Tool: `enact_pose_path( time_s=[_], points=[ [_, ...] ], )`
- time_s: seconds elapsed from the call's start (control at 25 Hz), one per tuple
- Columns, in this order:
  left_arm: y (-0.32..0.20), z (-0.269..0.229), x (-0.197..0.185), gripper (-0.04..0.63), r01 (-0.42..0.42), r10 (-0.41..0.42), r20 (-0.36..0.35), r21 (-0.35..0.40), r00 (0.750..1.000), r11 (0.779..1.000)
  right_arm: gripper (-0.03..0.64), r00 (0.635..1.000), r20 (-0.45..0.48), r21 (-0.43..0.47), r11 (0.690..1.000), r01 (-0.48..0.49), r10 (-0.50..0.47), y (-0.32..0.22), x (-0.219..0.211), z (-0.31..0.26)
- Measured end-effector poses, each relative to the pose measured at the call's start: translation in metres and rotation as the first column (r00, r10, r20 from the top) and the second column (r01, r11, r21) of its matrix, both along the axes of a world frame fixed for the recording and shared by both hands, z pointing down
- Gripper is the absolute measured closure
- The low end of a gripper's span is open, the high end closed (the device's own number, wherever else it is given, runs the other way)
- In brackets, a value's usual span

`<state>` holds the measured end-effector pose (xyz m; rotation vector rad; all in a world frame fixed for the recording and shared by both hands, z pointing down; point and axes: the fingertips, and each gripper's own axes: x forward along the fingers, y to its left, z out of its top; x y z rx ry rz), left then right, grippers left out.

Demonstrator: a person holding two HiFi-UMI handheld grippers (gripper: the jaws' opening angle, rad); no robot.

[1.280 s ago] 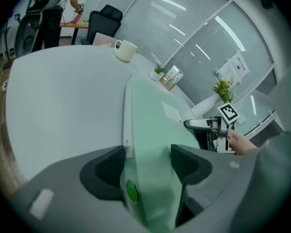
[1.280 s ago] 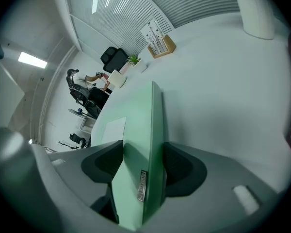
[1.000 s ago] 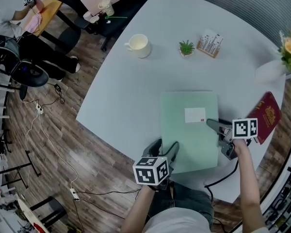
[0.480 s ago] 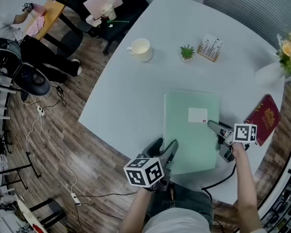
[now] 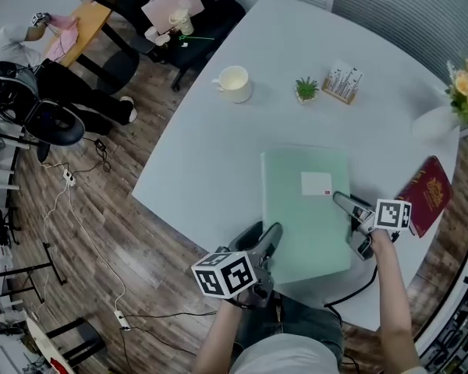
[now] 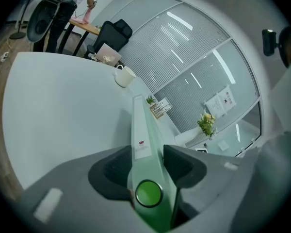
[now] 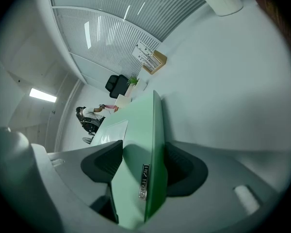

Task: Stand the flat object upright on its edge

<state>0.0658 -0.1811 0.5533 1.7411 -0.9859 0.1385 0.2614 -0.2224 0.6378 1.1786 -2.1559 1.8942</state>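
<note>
A pale green folder (image 5: 308,209) lies in the lower middle of the head view on the white table (image 5: 218,154), with a white label on its cover. The left gripper (image 5: 263,236) pinches its lower left corner, a jaw pressed on each side of the spine by a round green button. The right gripper (image 5: 349,216) clamps its right edge, and its own view shows the green board held between both pads. No view shows whether the folder's near edge is clear of the table. The closest thing is a dark red booklet (image 5: 427,195), just right of the folder and beside the right gripper. Across the upper part of the table, well apart from the folder, stand a white mug (image 5: 234,82), a small potted plant (image 5: 306,89) and a little card stand (image 5: 343,84). A bunch of flowers (image 5: 462,80) shows at the right edge. A black cable (image 5: 357,288) runs off the table below the right gripper. On the wooden floor at upper left stand black office chairs (image 5: 54,123). The table holds one folder, one booklet, one mug, one plant and one card stand, and two grippers work over it.
</note>
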Motion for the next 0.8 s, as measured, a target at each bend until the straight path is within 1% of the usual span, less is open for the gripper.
enact_pose_path(
  time_s=[0.08, 0.24, 0.28, 0.36, 0.44, 0.56, 0.68, 0.8],
  points=[
    [0.000, 0.002, -0.002, 0.385, -0.004, 0.004, -0.021, -0.014, 1.000, 1.000, 0.322, 1.000, -0.019, 0.000, 1.000, -0.002, 0.002, 0.000, 0.000, 0.000],
    [0.002, 0.006, -0.002, 0.388, -0.027, 0.025, -0.066, -0.042, 0.997, 0.999, 0.322, 0.994, -0.107, -0.033, 0.999, -0.001, -0.002, 0.004, 0.010, 0.003],
    [0.002, 0.006, -0.002, 0.388, -0.030, 0.027, -0.075, -0.043, 0.997, 0.999, 0.322, 0.994, -0.108, -0.032, 0.999, 0.000, -0.004, 0.005, 0.010, 0.003],
    [0.002, 0.005, -0.004, 0.393, -0.036, 0.034, -0.069, -0.030, 0.997, 0.999, 0.322, 0.997, -0.074, -0.011, 1.000, 0.012, -0.013, 0.004, 0.005, 0.000],
    [0.000, 0.001, -0.006, 0.399, -0.049, 0.049, -0.041, 0.005, 0.998, 0.999, 0.322, 0.999, -0.030, 0.015, 1.000, 0.024, -0.023, 0.003, -0.002, -0.004],
    [-0.002, -0.010, -0.006, 0.405, -0.093, 0.092, 0.019, 0.086, 0.996, 0.992, 0.322, 0.998, -0.062, 0.013, 1.000, 0.028, -0.027, 0.005, 0.003, -0.006],
    [-0.004, -0.024, -0.005, 0.407, -0.149, 0.134, 0.091, 0.180, 0.987, 0.972, 0.325, 0.994, -0.098, 0.018, 0.999, 0.041, -0.039, 0.004, 0.007, -0.011],
    [-0.006, -0.037, -0.006, 0.407, -0.169, 0.143, 0.119, 0.256, 0.983, 0.952, 0.325, 0.995, -0.076, 0.087, 0.994, 0.065, -0.059, -0.004, 0.002, -0.027]
  ],
)
